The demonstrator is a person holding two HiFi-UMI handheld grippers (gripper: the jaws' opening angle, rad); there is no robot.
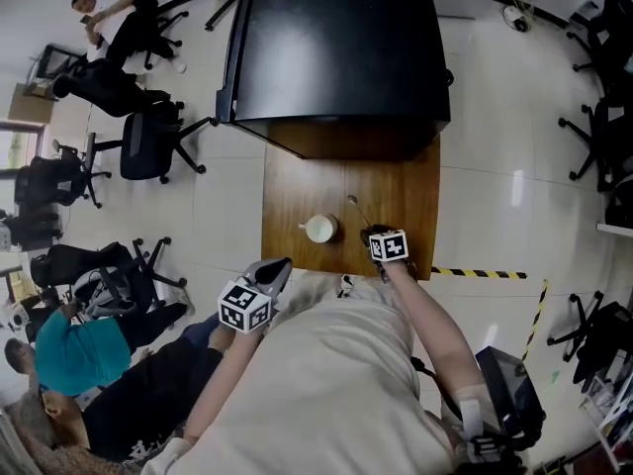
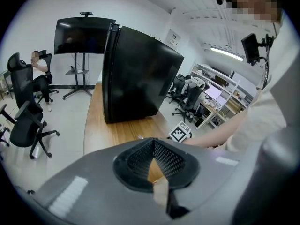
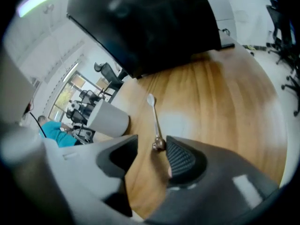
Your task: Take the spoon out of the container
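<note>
A white cup (image 1: 319,229) stands on the wooden table (image 1: 297,186). The metal spoon (image 1: 357,209) lies flat on the wood just right of the cup, outside it. In the right gripper view the spoon (image 3: 153,116) points away, bowl end far, and its handle end lies between the jaws of my right gripper (image 3: 152,143). Those jaws stand open, with no pad pressing on the handle. The cup (image 3: 108,117) sits to the left there. My left gripper (image 1: 280,268) hovers at the table's near edge, left of the cup, jaws shut (image 2: 153,141) on nothing.
A large black cabinet (image 1: 336,47) fills the far half of the table. Office chairs (image 1: 148,142) and seated people are on the floor to the left. Yellow-black tape (image 1: 480,273) marks the floor at right.
</note>
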